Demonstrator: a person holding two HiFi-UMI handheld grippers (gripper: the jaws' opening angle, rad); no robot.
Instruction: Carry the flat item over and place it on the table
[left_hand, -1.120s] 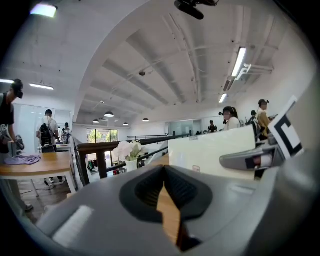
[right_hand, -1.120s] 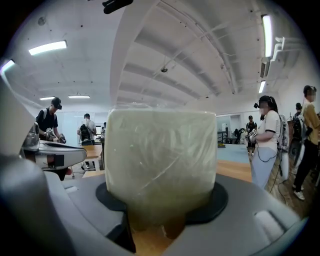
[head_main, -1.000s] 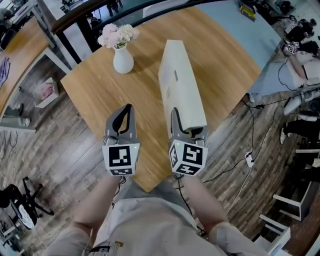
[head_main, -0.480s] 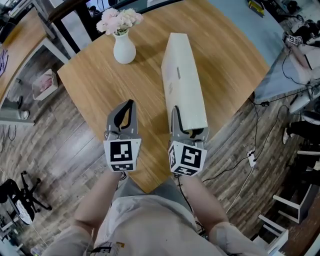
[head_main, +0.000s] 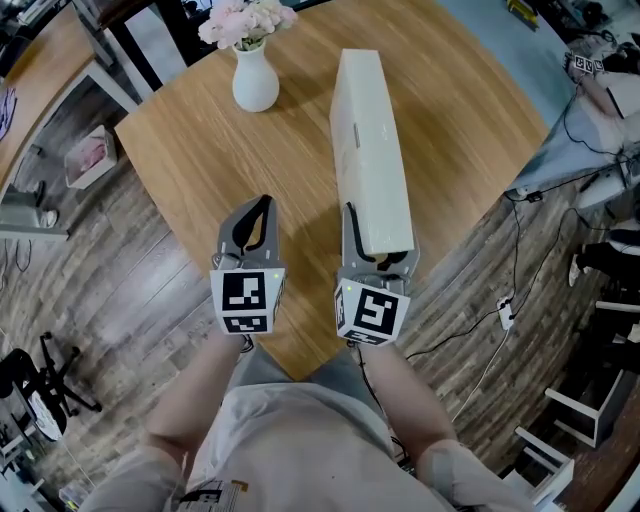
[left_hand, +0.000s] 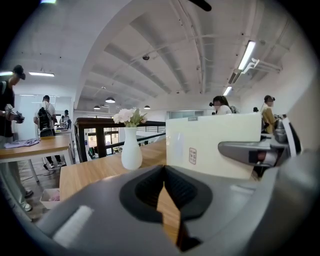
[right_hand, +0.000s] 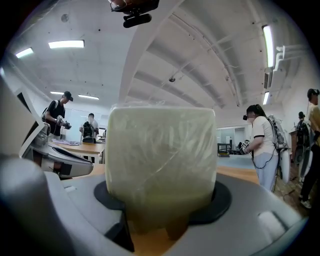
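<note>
A long, flat cream-white box (head_main: 372, 150) is seen standing on its narrow edge on the worktop (head_main: 200, 170), running away from the person past a white vase (head_main: 255, 85). Its broad faces are plain and smooth, apart from a small printed mark on the left face (left_hand: 192, 155). In the right gripper view the near end of the box (right_hand: 160, 160) appears wrapped in clear, crinkled film, with softly rounded corners.

This near end is set between the jaws of the right hand-held gripper (head_main: 380, 238), which are opening and stand close beside its two faces. The left hand-held gripper (head_main: 262, 203) is held just beside it above the worktop, its jaws brought together with nothing between them.

The worktop is made of light wood with a fine straight grain, and one corner is turned towards the person. The vase is narrow-necked and round-bellied, and pale pink flowers (head_main: 248, 20) are carried in it. It stands well apart from the box.

Below the worktop a floor (head_main: 120, 300) of grey-brown planks is seen, with cables (head_main: 500, 305) lying on it at the right. A pale blue surface (head_main: 480, 50) lies beyond the worktop. In the gripper views a white ribbed ceiling (right_hand: 200, 65) with strip lights (right_hand: 270, 40) is shown, and several people (right_hand: 262, 145) are standing in the background.
</note>
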